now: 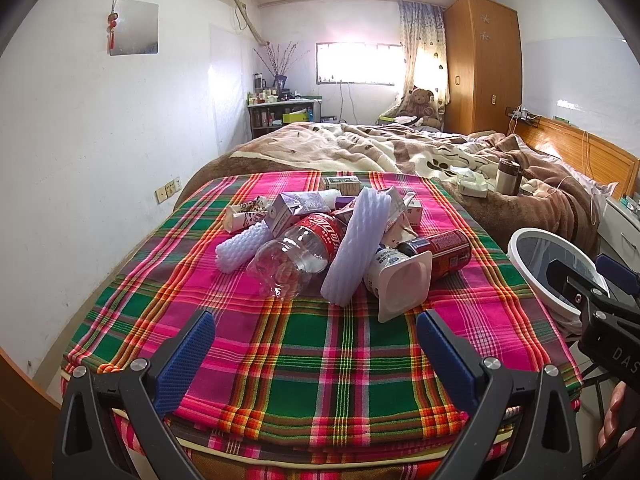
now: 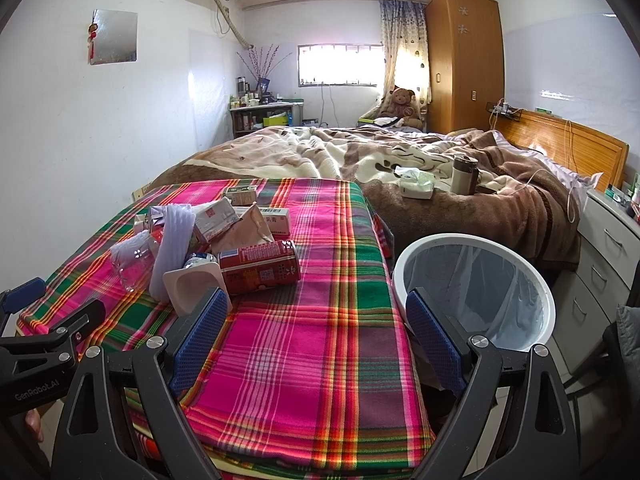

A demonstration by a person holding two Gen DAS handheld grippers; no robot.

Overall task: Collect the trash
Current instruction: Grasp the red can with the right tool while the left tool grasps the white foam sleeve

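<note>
Mid-frame in the left view: trash pile point(image 1: 332, 240) on plaid cloth point(image 1: 312, 344), nothing yet lifted. Lower right of the right view: white bin point(image 2: 476, 292) with clear liner, set just beside the cloth's edge and below its level. Left gripper point(image 1: 316, 344) at bottom of its frame, fingers spread wide, empty, short of the pile. Right gripper point(image 2: 316, 336) likewise wide and empty, one finger before the cup point(image 2: 196, 284), the other before the bin rim.

Risks, judged from this layout:

- Bottle point(image 1: 300, 256) clear, round, on its side; likely to roll or squirt from the pads if pinched off-centre, and soft bedding beneath gives little backing.
- Foam sleeve point(image 1: 360, 240) leaning across bottle and cup; pulling either support probably topples it and shifts the heap.
- Can point(image 2: 260, 266) on its side near centre of the right view, free to roll toward the cloth edge if nudged.
- Cup lying mouth toward the camera, thin-walled; apt to crush or flick away under a hard close.
- Cartons point(image 1: 288, 210) and boxes point(image 2: 276, 218) at the pile's rear partly hidden; count and contact uncertain, possibly interlocked.
- Cloth loose over the bed; a dragging finger could snag it and slide everything.
- Bin light and unbraced; a bump on the rim may tip it, and a high release may miss the opening.
</note>
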